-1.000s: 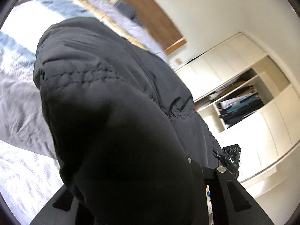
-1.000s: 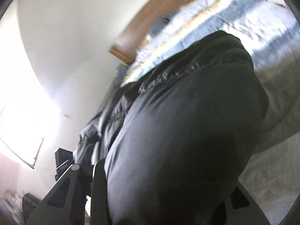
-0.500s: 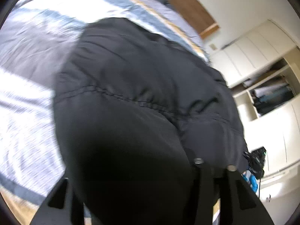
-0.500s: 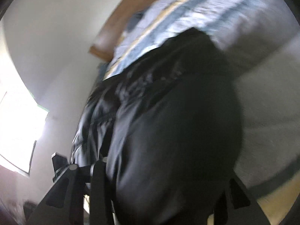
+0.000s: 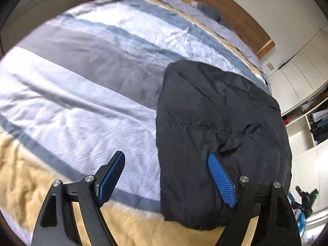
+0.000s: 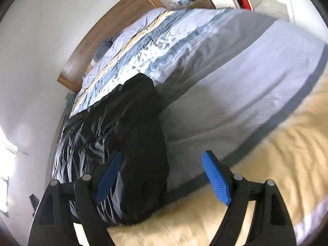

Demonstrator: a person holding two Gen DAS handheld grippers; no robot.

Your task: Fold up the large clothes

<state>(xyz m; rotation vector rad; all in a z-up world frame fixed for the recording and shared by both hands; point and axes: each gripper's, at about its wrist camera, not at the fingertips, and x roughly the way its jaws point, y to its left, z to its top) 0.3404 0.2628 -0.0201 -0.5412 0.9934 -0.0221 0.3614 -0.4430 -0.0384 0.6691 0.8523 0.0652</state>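
A black padded jacket [image 5: 217, 127] lies folded on the striped bed, at the right of the left wrist view. It also shows at the left of the right wrist view [image 6: 131, 143]. My left gripper [image 5: 167, 174] is open and empty, its jaws wide apart just above the jacket's near left edge; its right pad [image 5: 220, 179] overlaps the jacket. My right gripper [image 6: 162, 176] is open and empty over the jacket's near right edge; its left pad [image 6: 108, 177] overlaps the jacket.
The bed carries a cover [image 5: 98, 65] in blue, grey, white and yellow stripes. A wooden headboard [image 5: 225, 8] stands at the far end. White wardrobes with open shelves [image 5: 307, 94] are at the right. A nightstand [image 6: 196, 2] stands by the bed's far corner.
Both grippers held the jacket shut and lifted close to the cameras. Now both have opened and let it go, and it lies folded on the bed.
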